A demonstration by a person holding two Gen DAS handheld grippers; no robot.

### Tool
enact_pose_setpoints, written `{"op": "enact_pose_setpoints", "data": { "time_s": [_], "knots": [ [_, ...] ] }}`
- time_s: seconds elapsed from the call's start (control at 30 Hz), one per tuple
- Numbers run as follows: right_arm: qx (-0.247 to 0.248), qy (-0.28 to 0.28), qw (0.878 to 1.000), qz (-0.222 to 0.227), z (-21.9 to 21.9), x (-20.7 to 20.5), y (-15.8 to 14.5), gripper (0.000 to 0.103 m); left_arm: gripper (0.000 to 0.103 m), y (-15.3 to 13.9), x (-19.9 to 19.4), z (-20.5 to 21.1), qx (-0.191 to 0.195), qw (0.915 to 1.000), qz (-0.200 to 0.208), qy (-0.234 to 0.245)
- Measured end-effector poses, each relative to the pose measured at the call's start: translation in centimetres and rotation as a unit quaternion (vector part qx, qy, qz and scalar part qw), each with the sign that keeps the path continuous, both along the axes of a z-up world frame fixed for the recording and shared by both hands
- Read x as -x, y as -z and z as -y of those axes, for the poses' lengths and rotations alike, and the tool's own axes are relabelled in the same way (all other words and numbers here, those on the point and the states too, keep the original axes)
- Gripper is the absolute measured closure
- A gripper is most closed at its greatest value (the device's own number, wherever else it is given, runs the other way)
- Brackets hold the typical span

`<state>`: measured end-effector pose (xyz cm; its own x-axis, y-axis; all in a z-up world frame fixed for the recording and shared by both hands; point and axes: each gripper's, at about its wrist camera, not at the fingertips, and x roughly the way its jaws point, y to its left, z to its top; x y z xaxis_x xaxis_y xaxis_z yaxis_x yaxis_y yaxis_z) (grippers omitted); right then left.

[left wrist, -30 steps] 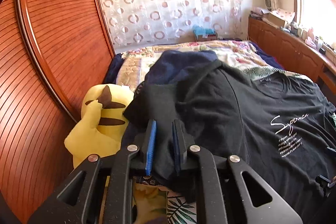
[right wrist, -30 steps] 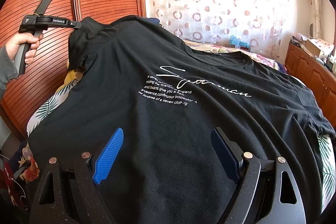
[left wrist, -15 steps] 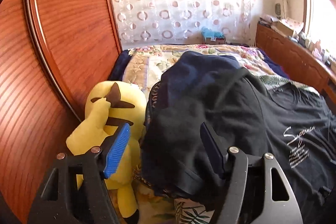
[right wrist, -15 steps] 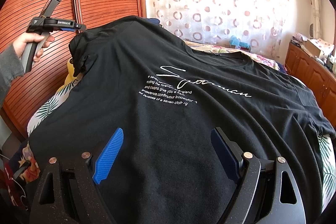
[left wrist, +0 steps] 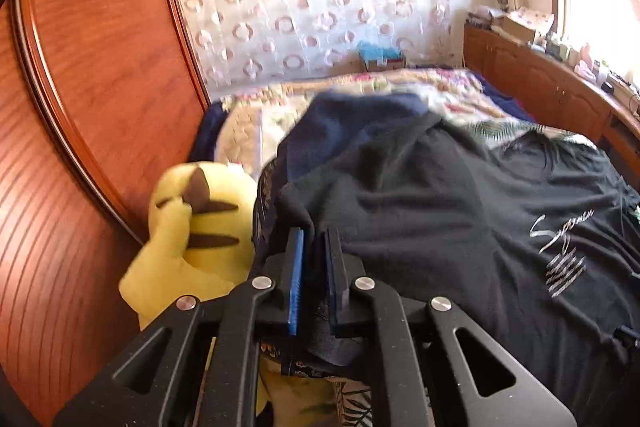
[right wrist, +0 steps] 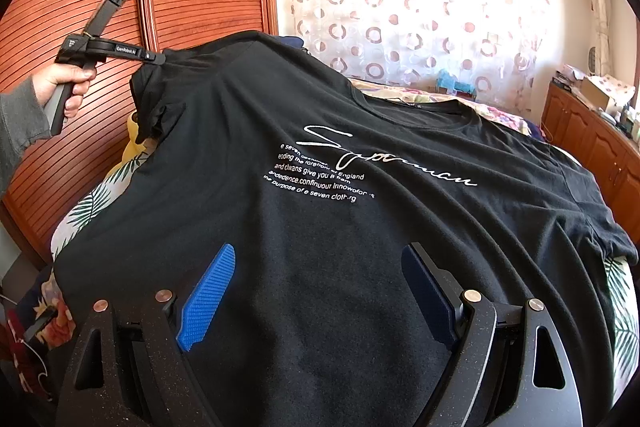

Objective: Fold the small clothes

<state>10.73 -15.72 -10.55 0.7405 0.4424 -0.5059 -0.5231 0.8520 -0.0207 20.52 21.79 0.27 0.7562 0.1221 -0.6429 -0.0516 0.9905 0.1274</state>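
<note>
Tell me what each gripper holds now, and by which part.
Left gripper pinches the black printed T-shirt by its sleeve edge; right gripper, open, holds nothing.

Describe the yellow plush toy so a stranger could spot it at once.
Start at the red-brown wooden wardrobe along the bed's left side. The plush sits at its foot, wedged against the black T-shirt. It alone is bright yellow, with brown stripes, among dark clothes.
</note>
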Motion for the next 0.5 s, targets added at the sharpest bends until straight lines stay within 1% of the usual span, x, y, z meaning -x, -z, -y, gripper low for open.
{"op": "enact_pose_setpoints", "data": {
  "time_s": [0.17,0.23,0.27,0.33,0.37,0.5],
  "knots": [
    [0.001,-0.001,1.000,0.002,0.1,0.0,0.0,0.016,0.092,-3.1,1.5,2.2,-0.033,0.9980,0.054,0.006],
    [0.001,-0.001,1.000,0.002,0.1,0.0,0.0,0.016,0.094,-3.9,1.7,2.8,-0.044,0.9968,0.067,0.007],
    [0.001,-0.001,1.000,0.002,0.1,0.0,0.0,0.016,0.095,-4.4,1.7,2.9,-0.043,0.9964,0.072,0.008],
    [0.000,-0.001,1.000,0.002,0.1,0.0,0.0,0.016,0.100,-5.2,1.8,3.5,-0.029,0.9967,0.072,0.025],
    [0.000,-0.001,1.000,0.002,0.0,0.1,0.0,0.016,0.100,-5.3,1.7,3.9,-0.025,0.9970,0.065,0.034],
    [0.000,0.000,1.000,0.003,0.0,0.1,0.0,0.016,0.100,-5.2,1.1,4.9,-0.042,0.9961,0.063,0.046]
  ]
}}
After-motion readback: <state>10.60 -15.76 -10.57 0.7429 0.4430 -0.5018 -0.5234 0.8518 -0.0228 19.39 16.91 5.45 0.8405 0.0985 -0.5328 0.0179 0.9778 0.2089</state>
